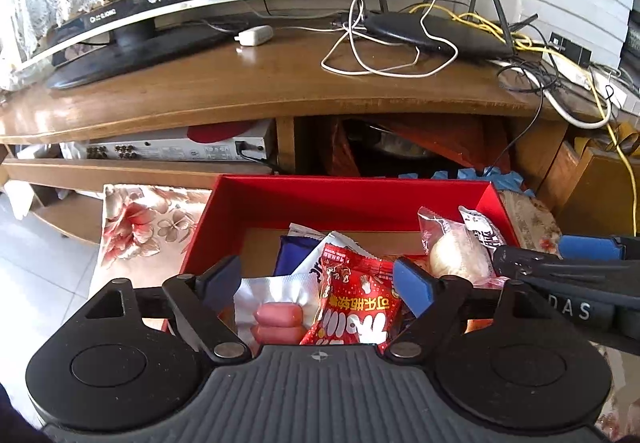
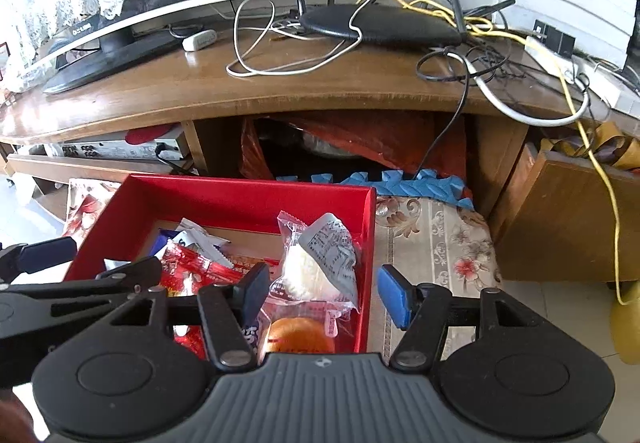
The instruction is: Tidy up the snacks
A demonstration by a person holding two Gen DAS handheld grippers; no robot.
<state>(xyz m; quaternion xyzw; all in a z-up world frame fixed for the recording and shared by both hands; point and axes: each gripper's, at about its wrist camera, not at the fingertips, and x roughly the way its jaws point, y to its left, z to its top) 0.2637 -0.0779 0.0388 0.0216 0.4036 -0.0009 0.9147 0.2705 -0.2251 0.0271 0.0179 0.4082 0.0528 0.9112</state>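
A red box (image 1: 352, 199) (image 2: 248, 199) sits on a floral cloth and holds several snack packets. My left gripper (image 1: 318, 283) hangs open above a red candy packet (image 1: 356, 303) and a clear sausage packet (image 1: 276, 315); its pads touch neither. A blue packet (image 1: 292, 251) lies behind them. My right gripper (image 2: 325, 293) is open over the box's right wall, above a white bun packet (image 2: 316, 271) (image 1: 456, 255) and an orange bun packet (image 2: 296, 335). One of its fingers is inside the box and the other outside. Each gripper shows at the edge of the other's view.
Behind the box stands a wooden TV stand (image 1: 248, 91) with a monitor (image 1: 132, 39), a black router (image 2: 380, 23) and tangled cables (image 2: 480, 71). The floral cloth (image 2: 440, 243) extends to the right. Blue foam mat pieces (image 2: 420, 183) lie under the stand. Tiled floor (image 1: 44, 267) is at left.
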